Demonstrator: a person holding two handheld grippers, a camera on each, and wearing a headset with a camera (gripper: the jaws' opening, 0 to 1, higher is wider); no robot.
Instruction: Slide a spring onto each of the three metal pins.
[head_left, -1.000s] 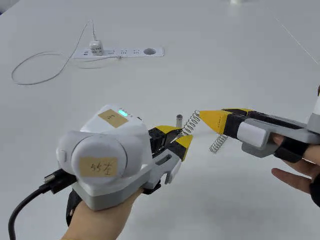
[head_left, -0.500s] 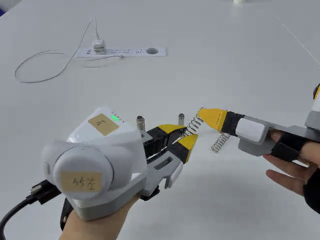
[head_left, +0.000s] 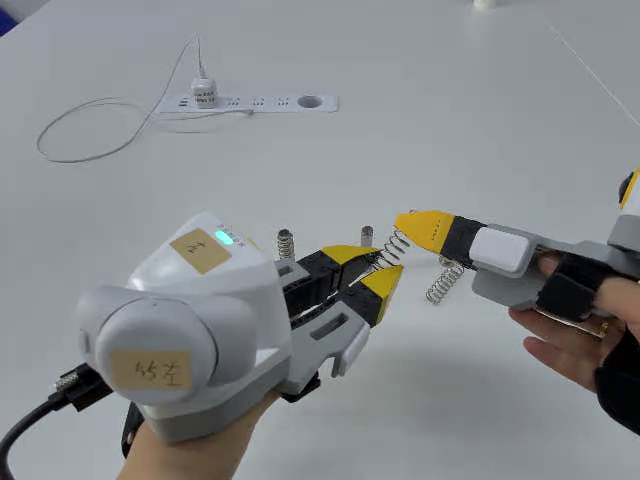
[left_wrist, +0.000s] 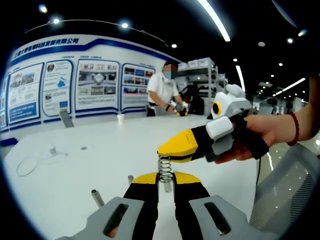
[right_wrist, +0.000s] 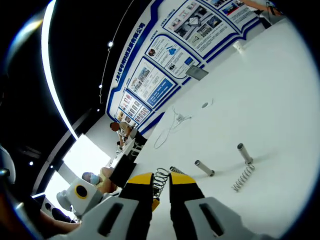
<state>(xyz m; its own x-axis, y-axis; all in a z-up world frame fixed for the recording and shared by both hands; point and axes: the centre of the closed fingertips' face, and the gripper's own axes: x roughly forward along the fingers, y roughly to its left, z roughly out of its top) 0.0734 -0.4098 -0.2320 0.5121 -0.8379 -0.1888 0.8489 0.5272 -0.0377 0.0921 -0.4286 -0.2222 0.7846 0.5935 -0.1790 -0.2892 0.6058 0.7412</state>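
Spring (head_left: 393, 248) pinched in mid-air, near the bare pin (head_left: 367, 236)

The left gripper (head_left: 378, 272), reaching forward, clamps the spring's lower end. The right gripper (head_left: 403, 220), coming in level from the right, seems closed on its top. Best to keep the coil straight and centre its bore over the pin before lowering.

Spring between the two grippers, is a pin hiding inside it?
The spring stretches from the left gripper up to the right gripper. Whether anything sits inside cannot be told: its coils and the jaws cover that.
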